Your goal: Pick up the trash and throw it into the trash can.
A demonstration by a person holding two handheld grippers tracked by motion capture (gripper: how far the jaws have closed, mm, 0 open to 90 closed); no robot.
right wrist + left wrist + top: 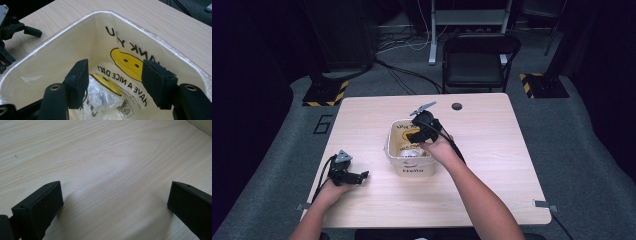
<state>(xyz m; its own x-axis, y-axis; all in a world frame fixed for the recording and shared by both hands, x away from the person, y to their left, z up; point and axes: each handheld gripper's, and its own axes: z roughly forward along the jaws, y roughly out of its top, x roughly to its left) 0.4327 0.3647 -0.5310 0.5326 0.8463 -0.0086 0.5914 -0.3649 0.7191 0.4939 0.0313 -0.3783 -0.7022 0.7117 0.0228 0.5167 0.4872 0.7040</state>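
A white bin (411, 169) marked "Hello" stands mid-table, lined with a plastic bag (125, 58) that carries a yellow smiley and "Have a nice day". My right gripper (415, 135) reaches over the bin's far rim and dips inside. In the right gripper view it (116, 75) is open, with nothing between its jaws, above a crumpled clear wrapper (105, 96) on the bin's bottom. My left gripper (360, 177) rests on the table left of the bin, near the front. In its own view it (115, 197) is wide open over bare wood.
The light wooden table (492, 150) has a round black grommet (456, 106) near its far edge. A black folding chair (479, 62) stands beyond it. Striped stand bases (326, 92) (544, 85) sit on the floor at either far corner, with cables between.
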